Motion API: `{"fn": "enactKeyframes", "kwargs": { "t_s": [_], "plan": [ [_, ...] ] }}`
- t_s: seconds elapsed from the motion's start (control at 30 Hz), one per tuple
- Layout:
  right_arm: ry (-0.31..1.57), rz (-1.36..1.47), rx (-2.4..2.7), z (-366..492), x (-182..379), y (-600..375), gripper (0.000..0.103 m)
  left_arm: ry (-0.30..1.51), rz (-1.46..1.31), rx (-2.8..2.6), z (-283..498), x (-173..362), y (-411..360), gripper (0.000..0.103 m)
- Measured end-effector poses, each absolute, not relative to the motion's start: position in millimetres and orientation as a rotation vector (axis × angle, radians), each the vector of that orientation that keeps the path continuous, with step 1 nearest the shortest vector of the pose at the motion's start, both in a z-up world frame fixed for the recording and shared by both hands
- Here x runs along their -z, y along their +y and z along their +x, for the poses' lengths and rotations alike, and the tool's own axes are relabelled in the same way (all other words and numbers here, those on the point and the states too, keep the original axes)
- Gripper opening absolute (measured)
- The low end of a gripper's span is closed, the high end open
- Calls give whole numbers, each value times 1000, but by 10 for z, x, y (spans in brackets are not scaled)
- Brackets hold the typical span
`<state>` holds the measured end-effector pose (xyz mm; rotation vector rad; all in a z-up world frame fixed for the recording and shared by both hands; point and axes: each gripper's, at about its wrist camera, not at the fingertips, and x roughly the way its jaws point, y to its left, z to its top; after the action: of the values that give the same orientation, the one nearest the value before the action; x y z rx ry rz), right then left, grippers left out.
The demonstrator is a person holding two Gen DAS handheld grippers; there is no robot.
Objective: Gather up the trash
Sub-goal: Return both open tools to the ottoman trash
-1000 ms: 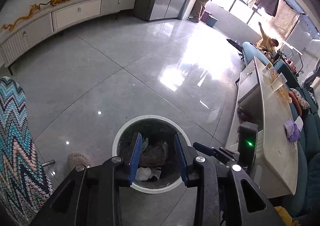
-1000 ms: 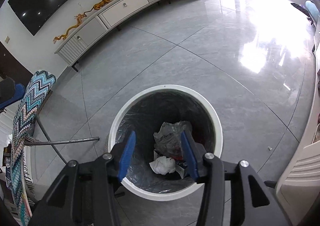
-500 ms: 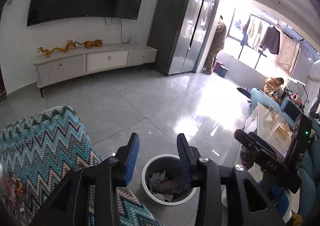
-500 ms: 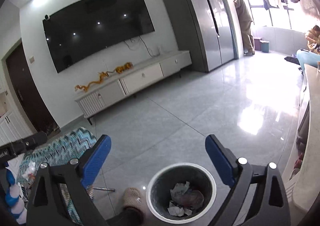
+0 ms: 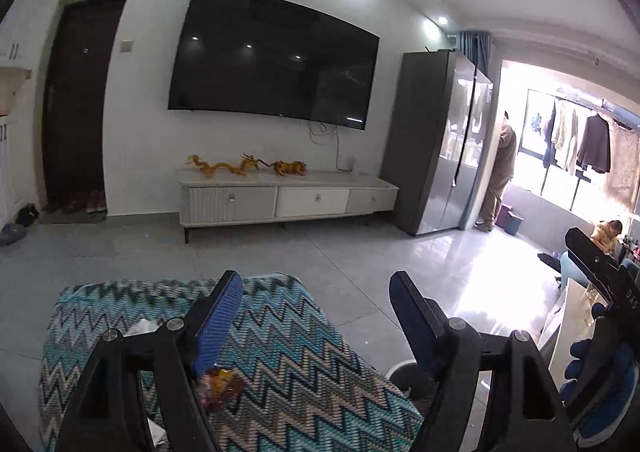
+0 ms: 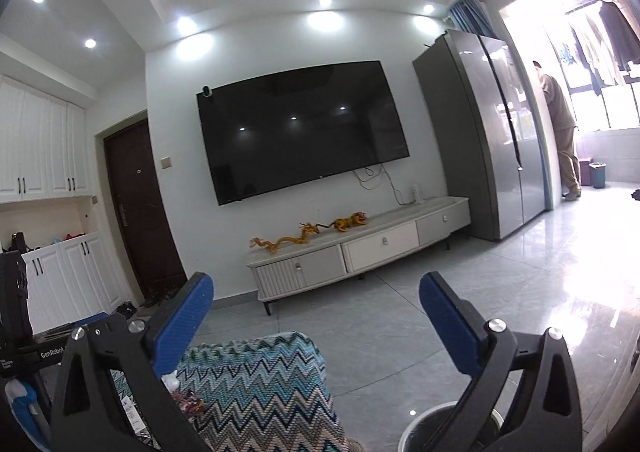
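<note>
My left gripper (image 5: pixel 316 308) is open and empty above a table with a zigzag-patterned cloth (image 5: pixel 288 348). An orange-brown wrapper (image 5: pixel 222 386) lies on the cloth just below the left finger, and a white scrap (image 5: pixel 140 328) lies further left. My right gripper (image 6: pixel 316 316) is open wide and empty, raised over the same cloth (image 6: pixel 260 384). Small reddish wrapper bits (image 6: pixel 192 404) and white paper (image 6: pixel 130 412) lie on it near the left finger. The white-rimmed trash bin shows at the lower right in both views (image 5: pixel 400 370) (image 6: pixel 424 426), mostly hidden by the fingers.
A white TV cabinet (image 6: pixel 360 248) with golden dragon figures stands under a wall TV. A tall grey fridge (image 6: pixel 492 140) stands right of it, with a person beside it. A pale table edge (image 5: pixel 560 336) and my right hand's device (image 5: pixel 600 284) are at the right.
Both grippers have lifted away from the trash bin and tilted up to face the room. The left gripper's jaws have opened wider. The patterned table now lies under both.
</note>
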<state>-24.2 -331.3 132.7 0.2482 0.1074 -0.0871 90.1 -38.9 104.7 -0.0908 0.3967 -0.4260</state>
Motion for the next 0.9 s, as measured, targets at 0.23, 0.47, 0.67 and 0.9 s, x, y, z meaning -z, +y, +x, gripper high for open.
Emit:
{"fn": "enactKeyframes", "kwargs": {
  "t_s": [0.23,0.47,0.67,0.9],
  "plan": [
    [113,199,-53,-161,-1368,-2767,103,343,-81,241,697,-1181,676,77],
    [178,212,-182,33,-1227,-2374,103,352,-105,77,564,-1052,1472,81],
    [269,163,-273,335,-1067,-2012,103,442,-149,37,646,-666,1834,81],
    [416,123,-382,799,-733,-1537,103,627,-197,46,987,-5,1961,81]
  ]
}}
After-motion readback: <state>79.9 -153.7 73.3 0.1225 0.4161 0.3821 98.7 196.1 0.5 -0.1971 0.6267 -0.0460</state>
